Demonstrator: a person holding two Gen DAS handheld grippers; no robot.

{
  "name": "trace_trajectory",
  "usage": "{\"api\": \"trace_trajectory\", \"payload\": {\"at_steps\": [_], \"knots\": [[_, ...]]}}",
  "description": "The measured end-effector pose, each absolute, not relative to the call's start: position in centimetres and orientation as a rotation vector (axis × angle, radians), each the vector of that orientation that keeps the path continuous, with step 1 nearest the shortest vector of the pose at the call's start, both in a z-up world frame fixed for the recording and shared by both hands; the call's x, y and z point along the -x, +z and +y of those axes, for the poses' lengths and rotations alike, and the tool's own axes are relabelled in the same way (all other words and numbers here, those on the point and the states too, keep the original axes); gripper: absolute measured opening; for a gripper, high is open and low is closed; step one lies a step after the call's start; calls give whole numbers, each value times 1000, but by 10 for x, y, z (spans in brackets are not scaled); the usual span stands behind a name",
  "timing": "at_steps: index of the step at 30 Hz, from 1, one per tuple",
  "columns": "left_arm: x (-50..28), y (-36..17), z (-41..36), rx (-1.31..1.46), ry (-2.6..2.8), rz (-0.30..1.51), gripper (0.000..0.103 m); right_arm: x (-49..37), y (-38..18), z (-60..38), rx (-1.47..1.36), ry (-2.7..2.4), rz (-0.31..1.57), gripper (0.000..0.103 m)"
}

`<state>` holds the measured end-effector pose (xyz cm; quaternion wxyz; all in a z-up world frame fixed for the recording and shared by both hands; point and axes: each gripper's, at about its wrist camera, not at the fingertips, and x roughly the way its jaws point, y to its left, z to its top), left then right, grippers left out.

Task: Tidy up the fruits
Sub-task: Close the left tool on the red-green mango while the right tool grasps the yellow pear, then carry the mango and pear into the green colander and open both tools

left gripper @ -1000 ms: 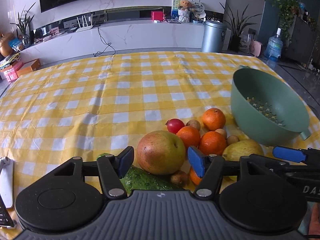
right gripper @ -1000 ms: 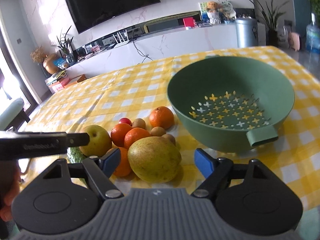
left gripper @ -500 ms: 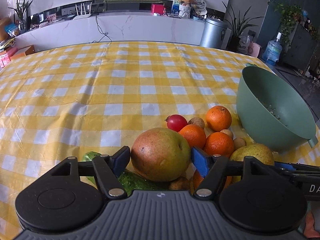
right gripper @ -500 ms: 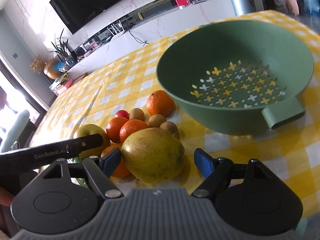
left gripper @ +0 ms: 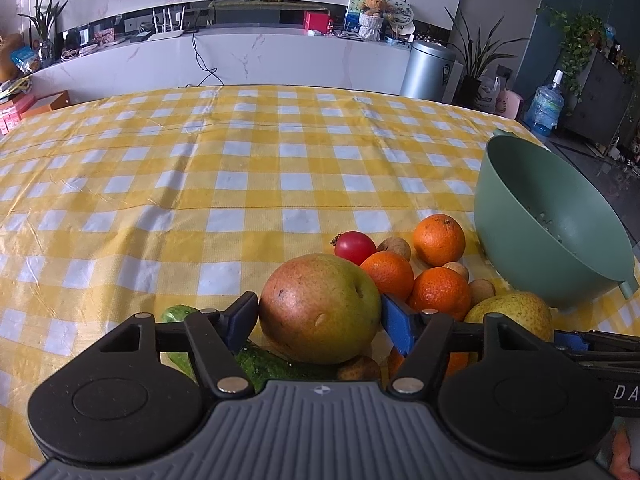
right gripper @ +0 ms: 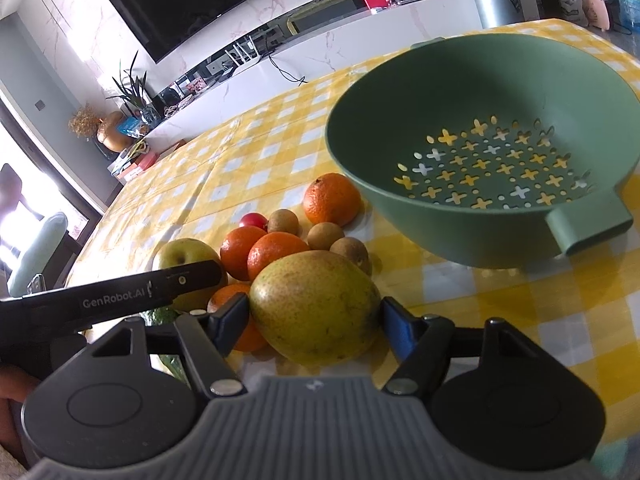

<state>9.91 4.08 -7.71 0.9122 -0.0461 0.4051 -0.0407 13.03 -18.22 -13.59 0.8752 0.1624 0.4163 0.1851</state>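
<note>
Left gripper (left gripper: pixel 318 314) was clamped on the apple (left gripper: pixel 320 308); right gripper (right gripper: pixel 314 314) on the pear (right gripper: pixel 314 306), colander (right gripper: pixel 480 216) at 1 o'clock. Both judged heavy, smooth, bruisable; widest girth gripped.
</note>
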Motion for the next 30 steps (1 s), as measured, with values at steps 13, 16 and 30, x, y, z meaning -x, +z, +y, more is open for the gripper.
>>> {"api": "trace_trajectory", "payload": {"at_steps": [13, 16, 30], "knots": [[-76, -41, 30, 56, -75, 755, 76, -111, -118, -188, -328, 393, 777, 68], [-68, -24, 23, 67, -102, 740, 76, -100, -108, -191, -326, 401, 736, 68], [-95, 36, -41, 81, -307, 747, 76, -91, -32, -253, -183, 380, 609, 68]]}}
